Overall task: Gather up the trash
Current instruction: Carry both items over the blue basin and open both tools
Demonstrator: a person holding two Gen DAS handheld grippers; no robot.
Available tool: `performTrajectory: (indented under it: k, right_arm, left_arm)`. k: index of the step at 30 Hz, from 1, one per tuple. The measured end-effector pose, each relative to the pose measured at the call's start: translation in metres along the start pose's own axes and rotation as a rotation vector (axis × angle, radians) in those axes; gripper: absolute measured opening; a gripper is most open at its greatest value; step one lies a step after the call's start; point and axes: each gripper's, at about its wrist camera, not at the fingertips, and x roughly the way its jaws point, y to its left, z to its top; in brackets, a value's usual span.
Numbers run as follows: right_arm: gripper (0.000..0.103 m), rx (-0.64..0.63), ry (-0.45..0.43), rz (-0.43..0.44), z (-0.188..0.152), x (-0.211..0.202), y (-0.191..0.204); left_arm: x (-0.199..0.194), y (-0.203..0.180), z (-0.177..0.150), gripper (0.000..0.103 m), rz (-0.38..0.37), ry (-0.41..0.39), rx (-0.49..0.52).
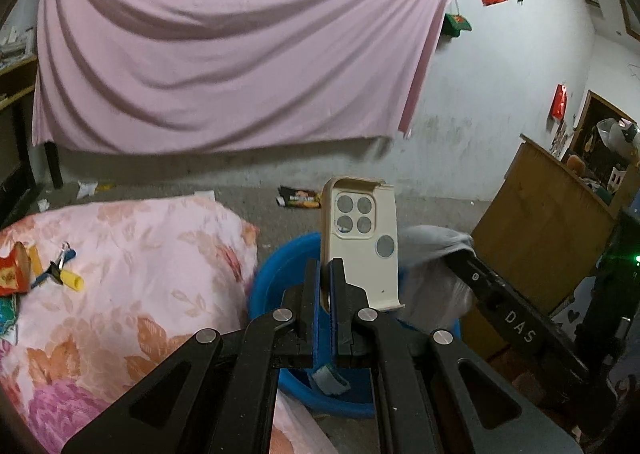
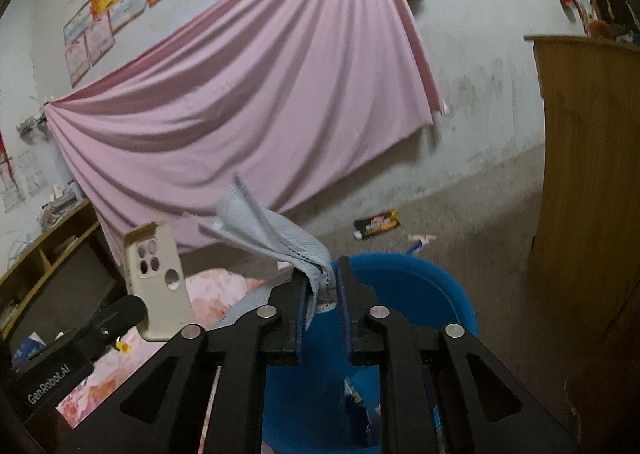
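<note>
My left gripper (image 1: 325, 266) is shut on the lower edge of a beige phone case (image 1: 360, 246), which stands upright above the blue bin (image 1: 272, 278). In the right wrist view the same case (image 2: 156, 278) shows at the left. My right gripper (image 2: 322, 268) hovers over the blue bin (image 2: 424, 286). Its jaws stand slightly apart, with a gap between the pads. A crumpled grey-blue face mask (image 2: 264, 230) hangs in that gap, against the left pad, and flares up and to the left. The mask (image 1: 432, 266) also shows in the left wrist view, to the right of the case.
A floral bedspread (image 1: 140, 274) lies left of the bin, with a red packet (image 1: 12, 274) and a yellow piece (image 1: 72, 280) on it. A dark wrapper (image 2: 376, 224) lies on the floor beyond. A wooden cabinet (image 2: 592, 174) stands close on the right. A blue packet (image 2: 356, 394) lies in the bin.
</note>
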Motion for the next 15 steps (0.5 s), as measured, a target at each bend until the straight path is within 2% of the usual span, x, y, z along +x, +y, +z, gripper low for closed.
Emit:
performTrajectory:
  k: [1, 8, 11, 15]
  right_arm:
    - [0.031, 0.008, 0.011, 0.005, -0.0006, 0.0017, -0.0013]
    - [0.032, 0.04, 0.044, 0.007, -0.0007, 0.0052, -0.0076]
    - [0.037, 0.043, 0.045, 0.006, 0.0002, 0.005, -0.009]
    - [0.042, 0.041, 0.042, 0.008, 0.0011, 0.0044, -0.0088]
  left_arm:
    - [0.0016, 0.0006, 0.0, 0.002, -0.001, 0.011, -0.003]
    - [0.0057, 0.0016, -0.0009, 0.004, -0.001, 0.043, -0.009]
    - [0.006, 0.002, -0.002, 0.006, 0.001, 0.046, -0.008]
    - [0.0031, 0.0058, -0.0018, 0.021, -0.004, 0.026, -0.024]
